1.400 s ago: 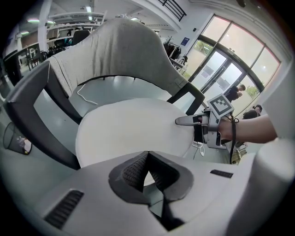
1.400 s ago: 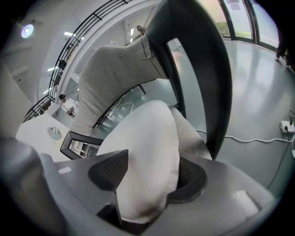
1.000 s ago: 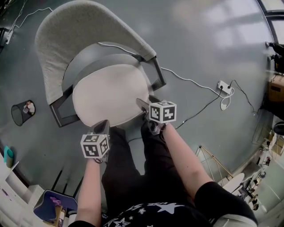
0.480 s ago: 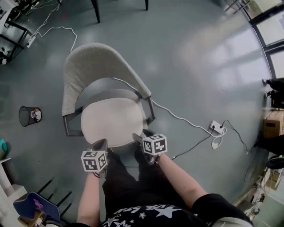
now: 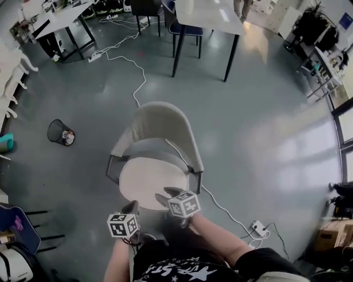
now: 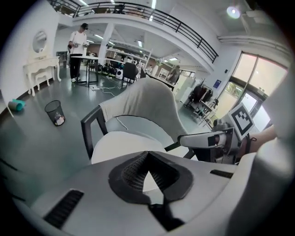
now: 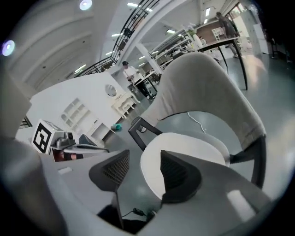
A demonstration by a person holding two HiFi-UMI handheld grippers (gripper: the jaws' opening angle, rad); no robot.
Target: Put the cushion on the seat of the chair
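Observation:
The round off-white cushion [image 5: 148, 182] lies flat on the seat of the grey armchair [image 5: 160, 129]. Both grippers hover above its near edge and touch nothing. My left gripper [image 5: 131, 207] is at the cushion's front left. Its pads meet at the tips in the left gripper view [image 6: 146, 159], with nothing between them. My right gripper [image 5: 164, 198] is at the front right. Its jaws [image 7: 144, 156] stand apart and are closing on empty air. Past them I see the cushion [image 7: 193, 145] and the chair back [image 7: 203, 87].
A white cable [image 5: 182, 160] runs over the chair and across the floor to a power strip [image 5: 258, 227]. A black wastebasket [image 5: 60, 132] stands to the left, a dark table [image 5: 207, 14] behind the chair, and a blue chair [image 5: 16, 226] at lower left.
Both grippers have lifted off the cushion's front edge and drawn back toward the person. The head view has risen, so the chair looks smaller. The cushion stays on the seat.

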